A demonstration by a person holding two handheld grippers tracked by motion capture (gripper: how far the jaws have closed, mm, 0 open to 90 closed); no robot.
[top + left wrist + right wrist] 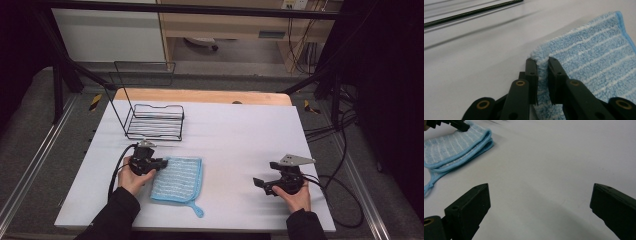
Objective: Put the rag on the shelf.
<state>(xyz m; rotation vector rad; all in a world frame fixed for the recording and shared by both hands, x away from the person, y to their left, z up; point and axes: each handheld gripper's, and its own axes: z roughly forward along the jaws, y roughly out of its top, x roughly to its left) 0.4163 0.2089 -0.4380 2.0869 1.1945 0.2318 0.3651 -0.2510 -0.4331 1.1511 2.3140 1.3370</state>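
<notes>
Cloth [177,179] folded, near tabletop's front edge | your left gripper [542,65] pinches its corner | right gripper [539,202] gapes, idle | wire rack [154,121] unfilled.

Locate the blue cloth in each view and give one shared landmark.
High view: blue cloth lower left of centre, beside the left gripper.
Left gripper view: right half, its edge pinched between the jaws.
Right gripper view: upper left corner.
Landmark: the white tabletop.
</notes>
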